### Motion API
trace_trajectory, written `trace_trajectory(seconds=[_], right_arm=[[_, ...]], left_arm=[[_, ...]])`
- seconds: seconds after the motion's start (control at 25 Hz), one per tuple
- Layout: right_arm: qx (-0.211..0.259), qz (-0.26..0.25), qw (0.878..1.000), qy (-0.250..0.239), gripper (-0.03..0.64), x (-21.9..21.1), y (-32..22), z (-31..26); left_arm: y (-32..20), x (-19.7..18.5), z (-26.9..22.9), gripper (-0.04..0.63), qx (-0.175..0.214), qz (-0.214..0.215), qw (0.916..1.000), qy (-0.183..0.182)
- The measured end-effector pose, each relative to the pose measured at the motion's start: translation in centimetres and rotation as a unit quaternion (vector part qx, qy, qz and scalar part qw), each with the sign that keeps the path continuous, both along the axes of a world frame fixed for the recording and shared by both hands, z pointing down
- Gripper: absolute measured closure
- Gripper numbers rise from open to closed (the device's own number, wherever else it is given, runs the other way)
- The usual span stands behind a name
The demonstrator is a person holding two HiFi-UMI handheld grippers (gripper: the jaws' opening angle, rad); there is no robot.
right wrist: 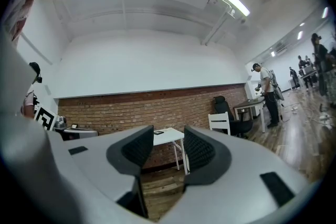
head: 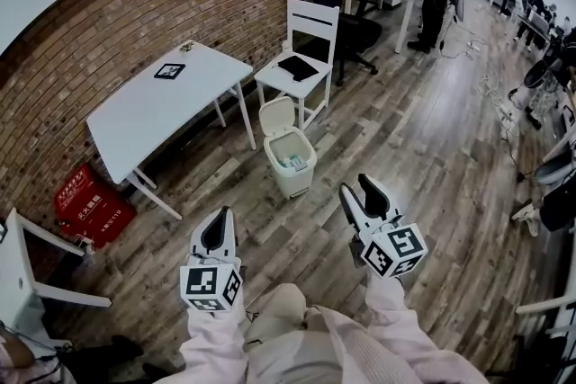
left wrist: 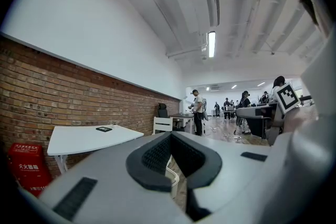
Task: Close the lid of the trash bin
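While the bin (head: 290, 162) stands on the floor (head: 396, 130) well ahead of both sets of fingers, its lid (head: 277, 115) stands raised at the far side. Left fingers (head: 216, 234) pressed together, empty. Right fingers (head: 374, 193) spread apart, empty. Lid looks like light, stiff, hinged plastic. Likely best to push its top edge down; no grip needed.

A red box (head: 90, 207) on the floor by the brick wall, near the left corner of the bench (head: 135, 117), carries white Chinese characters, too small to read surely, and a number that looks like 119. The cubes on the left claw (head: 217, 229) and the right claw (head: 360, 192) bear square black-and-white code patterns.
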State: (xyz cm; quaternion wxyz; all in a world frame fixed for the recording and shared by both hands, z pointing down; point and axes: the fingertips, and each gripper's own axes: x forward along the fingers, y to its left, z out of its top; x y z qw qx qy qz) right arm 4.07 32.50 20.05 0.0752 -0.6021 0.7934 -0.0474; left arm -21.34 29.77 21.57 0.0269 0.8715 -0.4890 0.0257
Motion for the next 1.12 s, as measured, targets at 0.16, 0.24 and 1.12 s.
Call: trace_trajectory(seconds=[0.16,0.24,1.12], right_arm=[[0.005,0.004,1.000,-0.001,0.436,0.5,-0.5,0.2],[0.005,0.006,1.000,-0.001,0.426,0.7,-0.9,0.3],[-0.031,0.011,0.999,-0.004,0.416,3.3,-17.4,3.1]], left_arm=[[-0.3,0.6,0.1,0.603,-0.002,0.001,1.0000,-0.002],[-0.8,0.7,0.3,0.603,-0.005,0.002,1.0000,-0.004],[-18.5,3.1,2.5,0.603,-0.041,0.002,0.9991,0.013]])
